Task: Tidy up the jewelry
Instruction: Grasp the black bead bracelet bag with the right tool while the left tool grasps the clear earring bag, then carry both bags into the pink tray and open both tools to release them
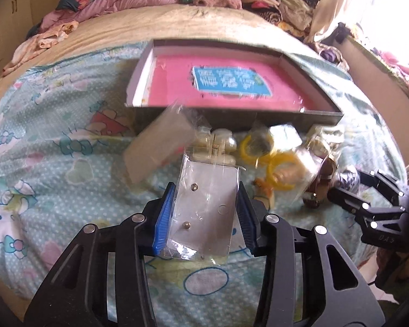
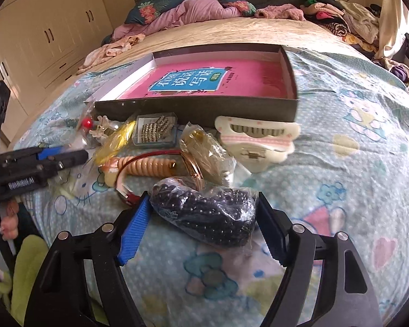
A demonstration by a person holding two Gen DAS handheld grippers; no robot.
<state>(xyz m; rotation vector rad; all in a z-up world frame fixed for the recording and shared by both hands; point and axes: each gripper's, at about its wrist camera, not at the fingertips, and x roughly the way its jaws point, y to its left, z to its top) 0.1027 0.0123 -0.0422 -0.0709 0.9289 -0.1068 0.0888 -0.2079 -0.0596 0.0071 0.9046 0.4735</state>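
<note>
My left gripper is shut on a clear plastic packet of small stud earrings, held above the bedspread in front of the box. My right gripper stands with its blue pads on either side of a clear bag of dark beads lying on the bed; the pads touch the bag's edges. An open dark box with a pink book inside lies beyond both; it also shows in the right wrist view. The left gripper shows at the left of the right wrist view.
Jewelry is heaped in front of the box: a clear case of gold pieces, a cream hair clip, a spiral hair tie, a gold bangle, yellow rings. Clothes pile up at the bed's far end.
</note>
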